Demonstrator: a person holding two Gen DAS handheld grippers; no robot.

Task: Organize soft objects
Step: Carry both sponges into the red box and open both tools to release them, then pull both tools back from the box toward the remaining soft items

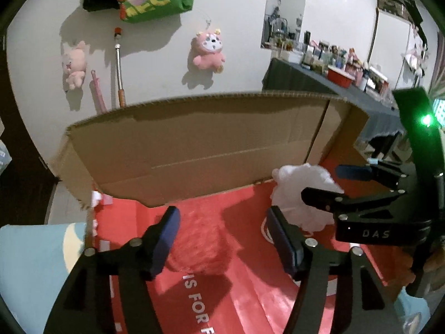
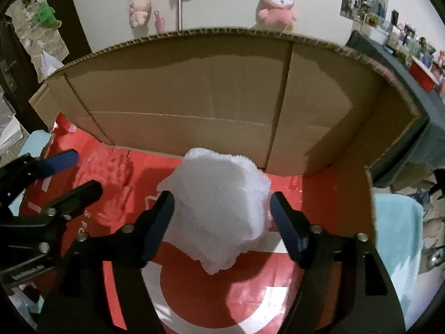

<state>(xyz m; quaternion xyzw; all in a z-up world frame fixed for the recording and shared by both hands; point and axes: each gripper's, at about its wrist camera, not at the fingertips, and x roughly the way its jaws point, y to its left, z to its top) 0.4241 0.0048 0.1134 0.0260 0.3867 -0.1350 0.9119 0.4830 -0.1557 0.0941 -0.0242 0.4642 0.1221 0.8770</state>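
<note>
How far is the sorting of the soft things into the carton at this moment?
Looks done: a red fluffy item lies on the red floor of the cardboard box, under the open left tool. In hand: a white fluffy item sits between the fingers of the right tool, wide open, low over the floor; whether released, I cannot tell. Nothing else waiting shows here.

You have a fluffy white cloth (image 2: 222,208), crumpled into a loose bundle, sitting on the red floor of the cardboard box (image 2: 194,97) near its back wall. To its left lies a fuzzy red cloth (image 1: 200,245), bunched up and apart from it.
</note>
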